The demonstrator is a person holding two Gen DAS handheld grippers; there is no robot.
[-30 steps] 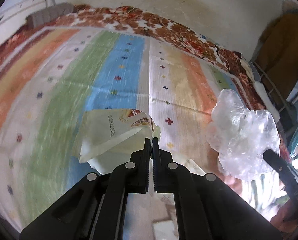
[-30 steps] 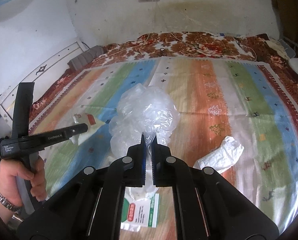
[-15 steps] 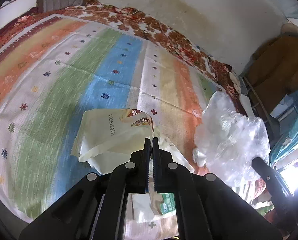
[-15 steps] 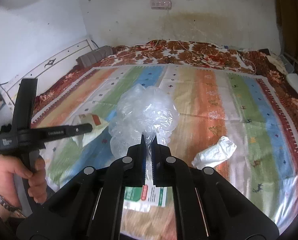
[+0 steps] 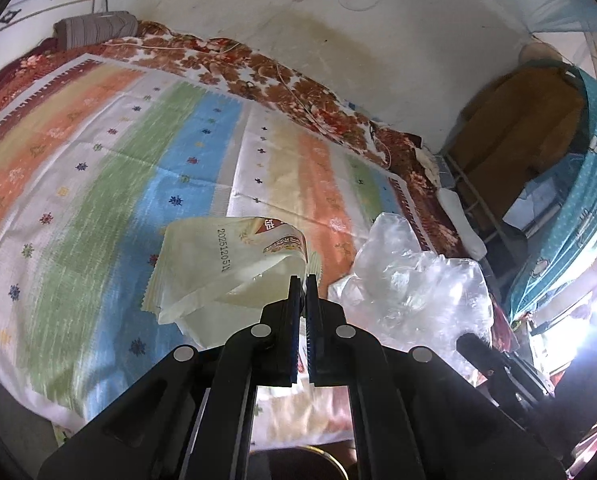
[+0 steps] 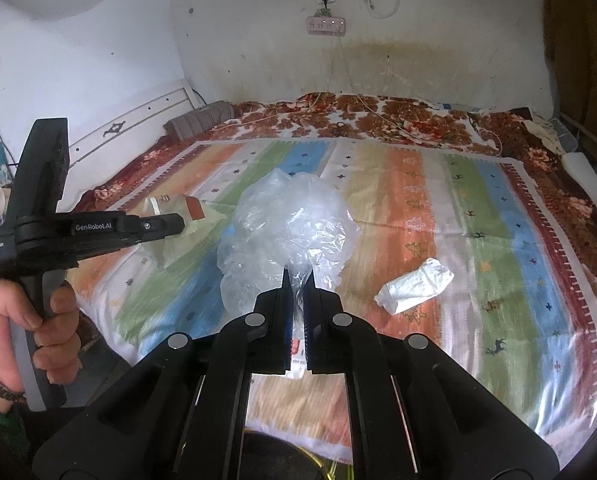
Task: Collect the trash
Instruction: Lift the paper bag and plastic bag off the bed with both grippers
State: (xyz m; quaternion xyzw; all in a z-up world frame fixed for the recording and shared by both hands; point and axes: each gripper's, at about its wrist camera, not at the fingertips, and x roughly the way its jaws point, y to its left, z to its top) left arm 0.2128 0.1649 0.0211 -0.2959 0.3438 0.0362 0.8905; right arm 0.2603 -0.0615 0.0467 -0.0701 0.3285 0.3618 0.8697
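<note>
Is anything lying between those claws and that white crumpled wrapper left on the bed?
Nothing visible: only bare striped sheet lies around the wrapper. But the right claw already pinches a clear bag, the left claw a pouch.

Pinched wrapper (image 5: 218, 276), bag (image 6: 286, 232); crumpled paper (image 6: 414, 286) lying

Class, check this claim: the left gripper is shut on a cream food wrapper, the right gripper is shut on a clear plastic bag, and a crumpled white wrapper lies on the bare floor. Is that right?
Not quite. The right wrist view shows the crumpled white wrapper lying on the striped bedspread, not the floor. The rest stands: left gripper shut on the cream food wrapper, right gripper shut on the clear plastic bag.
</note>
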